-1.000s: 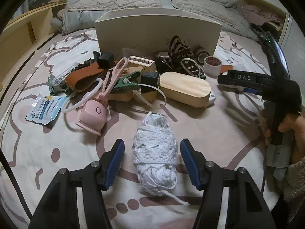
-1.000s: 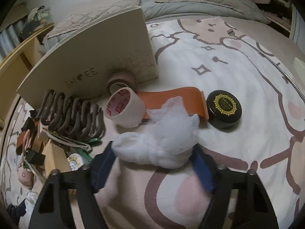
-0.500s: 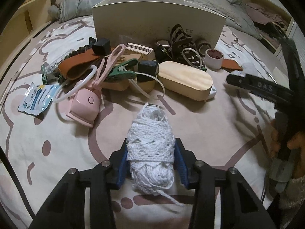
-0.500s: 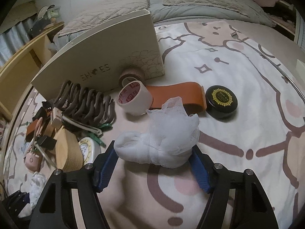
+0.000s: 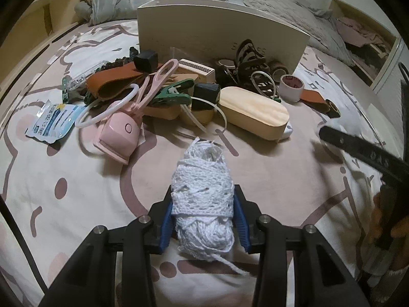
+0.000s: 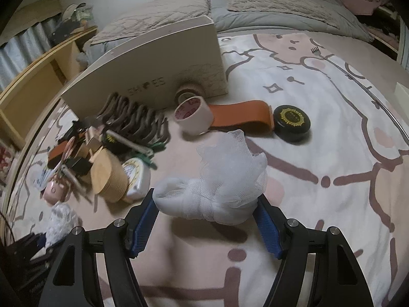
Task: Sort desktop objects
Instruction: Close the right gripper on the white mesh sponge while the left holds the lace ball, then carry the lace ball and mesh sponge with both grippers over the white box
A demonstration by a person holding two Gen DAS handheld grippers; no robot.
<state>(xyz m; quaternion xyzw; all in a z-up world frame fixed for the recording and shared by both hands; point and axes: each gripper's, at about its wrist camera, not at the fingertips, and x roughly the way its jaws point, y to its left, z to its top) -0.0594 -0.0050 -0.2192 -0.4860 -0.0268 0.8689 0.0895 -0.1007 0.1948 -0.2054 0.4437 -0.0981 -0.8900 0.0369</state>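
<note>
With the left gripper (image 5: 203,220) jaws just closed on the white lace-ribbon bundle (image 5: 203,197) on the near bedspread (image 5: 64,204) and the right gripper (image 6: 204,221) clamping the white mesh-net wad (image 6: 217,186), lift both straight up—no dragging—toward the cream shoe box (image 6: 153,76).

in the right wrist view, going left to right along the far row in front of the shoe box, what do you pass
brown claw hair clip → roll of tape with red print → orange leather strap → round black tin with gold emblem
</note>
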